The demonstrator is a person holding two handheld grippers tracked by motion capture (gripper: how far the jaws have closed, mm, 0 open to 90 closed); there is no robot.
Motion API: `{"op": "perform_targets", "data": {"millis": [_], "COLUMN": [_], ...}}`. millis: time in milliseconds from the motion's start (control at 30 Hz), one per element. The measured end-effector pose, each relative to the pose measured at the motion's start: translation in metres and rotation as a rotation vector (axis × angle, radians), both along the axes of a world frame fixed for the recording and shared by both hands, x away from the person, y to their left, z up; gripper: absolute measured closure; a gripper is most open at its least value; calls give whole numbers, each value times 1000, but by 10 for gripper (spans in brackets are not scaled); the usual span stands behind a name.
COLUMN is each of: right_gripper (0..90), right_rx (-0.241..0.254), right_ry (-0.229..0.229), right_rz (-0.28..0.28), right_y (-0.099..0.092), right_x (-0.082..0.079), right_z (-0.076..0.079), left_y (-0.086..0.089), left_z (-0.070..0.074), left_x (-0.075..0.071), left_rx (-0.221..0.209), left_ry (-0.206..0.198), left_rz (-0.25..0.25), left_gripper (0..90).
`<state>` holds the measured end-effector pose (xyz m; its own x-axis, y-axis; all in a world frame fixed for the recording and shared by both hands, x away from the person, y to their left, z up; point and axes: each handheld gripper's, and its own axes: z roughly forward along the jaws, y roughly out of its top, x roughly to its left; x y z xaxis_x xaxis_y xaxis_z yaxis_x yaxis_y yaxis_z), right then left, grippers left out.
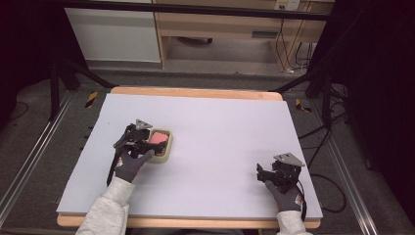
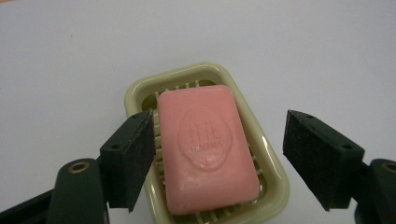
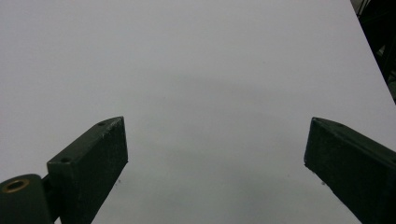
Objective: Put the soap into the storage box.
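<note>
Sleeves: two light grey sleeves (image 1: 105, 211) enter from the bottom edge of the high view, each ending in a dark gloved hand
Right hand (image 1: 285, 196): gloved, near the front right corner of the table, wrapped around the body of its gripper
Right gripper (image 1: 260, 172): black, with a grey three-cornered plate on top, resting low over bare table; in the right gripper view its two black jaws stand wide apart with nothing between them, only the pale surface beneath
Left hand (image 1: 131, 165): gloved, on the left half of the table, farther from the front edge than the right hand
Left gripper (image 2: 219, 154): black, also topped by a grey plate, held over the soap dish; its jaws stand wide apart, one on each side of the soap, and neither pad presses on it; the pad at the left of the left gripper view sits right at the soap's edge, the other is well clear
Soap (image 2: 205, 147): a pink rectangular bar with rounded corners and a stamped round emblem on top, lying flat inside the dish, left of the table's centre
Soap dish (image 2: 275, 175): pale yellow-green, oblong, with a slatted floor showing around the bar; it sits on the table
Table (image 1: 220, 127): a large pale lavender-grey sheet over a wooden top whose edge shows at front and back
Background: grey floor, black stand legs and cables at both sides, wooden furniture at the far wall
</note>
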<state>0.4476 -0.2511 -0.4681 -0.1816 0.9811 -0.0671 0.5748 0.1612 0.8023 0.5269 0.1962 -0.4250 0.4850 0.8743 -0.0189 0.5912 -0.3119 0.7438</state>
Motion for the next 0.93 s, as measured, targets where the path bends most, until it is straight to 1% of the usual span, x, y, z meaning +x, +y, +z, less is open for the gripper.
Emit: {"op": "perform_targets", "data": {"millis": [67,200,367,500,567,667,733,800,833,900,933], "right_gripper": [64,63,59,54,54,54,54,54,55,55,55], "right_rx": [3,5,13,7,5,3,-1,-2,-5,-6,-6], "right_ry": [-1,-3,-4,-6,-4,-3,-5,-3,-3,1,1], "right_rz": [-3,-12,-25,-39,-40,-43,-43,-42,-42,-41,-40], "right_y": [-1,-3,-9,-11,-10,-10,-11,-12,-12,-11,-11], "right_x": [0,-1,-2,-3,-3,-3,-3,-3,-4,-4,-4], "right_z": [0,0,1,0,0,-1,-1,-1,-1,-1,-1], "left_y": [4,11,24,35,42,52,58,63,66,70,73], "left_z": [2,3,2,-4,-8,-14,-17,-20,-22,-25,-27], "left_x": [-5,-14,-28,-39,-45,-54,-59,-63,-64,-67,-69], "left_rx": [-7,-42,-53,-45,-53,-56,-68,-64,-70,-69,-59], "left_ry": [-10,-32,-55,-65,-66,-69,-77,-83,-81,-77,-74], "left_rz": [-11,-12,-5,4,9,25,40,59,69,80,85], "left_gripper": [247,247,240,226,225,225,227,231,233,235,238]}}
